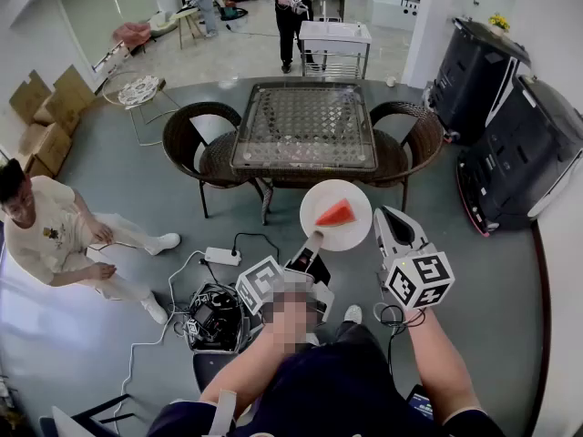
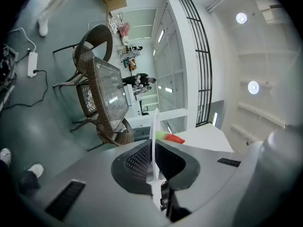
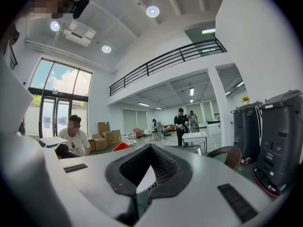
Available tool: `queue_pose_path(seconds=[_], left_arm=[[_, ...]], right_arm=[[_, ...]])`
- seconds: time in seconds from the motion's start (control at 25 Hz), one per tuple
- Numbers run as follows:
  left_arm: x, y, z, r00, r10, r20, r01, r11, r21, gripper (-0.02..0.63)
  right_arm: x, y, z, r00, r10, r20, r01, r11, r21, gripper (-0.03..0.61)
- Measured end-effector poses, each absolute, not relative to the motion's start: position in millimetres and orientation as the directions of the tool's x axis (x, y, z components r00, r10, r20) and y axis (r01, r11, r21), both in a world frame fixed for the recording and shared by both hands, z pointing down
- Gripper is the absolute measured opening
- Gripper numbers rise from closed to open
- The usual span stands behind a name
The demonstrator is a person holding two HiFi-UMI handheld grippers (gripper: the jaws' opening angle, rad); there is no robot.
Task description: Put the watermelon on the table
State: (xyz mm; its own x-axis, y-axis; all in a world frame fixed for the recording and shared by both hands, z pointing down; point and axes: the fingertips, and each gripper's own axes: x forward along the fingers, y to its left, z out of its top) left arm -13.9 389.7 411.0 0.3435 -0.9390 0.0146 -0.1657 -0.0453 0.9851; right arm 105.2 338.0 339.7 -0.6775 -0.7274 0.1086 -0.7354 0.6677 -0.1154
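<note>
- The left gripper (image 1: 314,241) is low in the middle. Its fingers (image 2: 135,162) are shut tight on the near rim of a white plate (image 1: 353,233).
- The right gripper (image 1: 389,215) is just beside the plate, on its right. Its fingers (image 3: 168,167) are closed together and there is nothing in them.
- The watermelon (image 1: 335,213) is a red slice with a green rind. It lies on the plate.
- The plate is up in the air over the grey floor (image 1: 109,335), on the near side of the table. It is not on the tabletop yet.
- A white power strip (image 1: 221,256) lies on the floor to the left.
- Farther on is the glass tabletop (image 1: 305,126).
- One brown chair (image 1: 196,139) is at its left side. Another chair (image 1: 412,139) is at its right side.
- A person in a pale shirt (image 1: 41,230) sits at the far left.
- Two big black machines (image 1: 510,144) stand on the right.
- Far at the back are a white cart (image 1: 335,36) and a person in black (image 1: 293,7).
</note>
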Motion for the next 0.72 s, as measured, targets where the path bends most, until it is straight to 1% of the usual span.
queue_pose_path(seconds=[0.24,0.72], left_arm=[[-14.4,387.2,412.3,0.353,-0.936,0.019,-0.163,-0.042,0.986,0.015],[-24.7,380.1,412.4,0.365,-0.931,0.013,-0.157,-0.048,0.986,0.015]], right_arm=[[105.2,332.6,341.1,-0.668,-0.736,0.107,-0.743,0.655,-0.137,0.002],[91.8,327.6,341.6,-0.668,-0.737,0.105,-0.744,0.657,-0.12,0.002]])
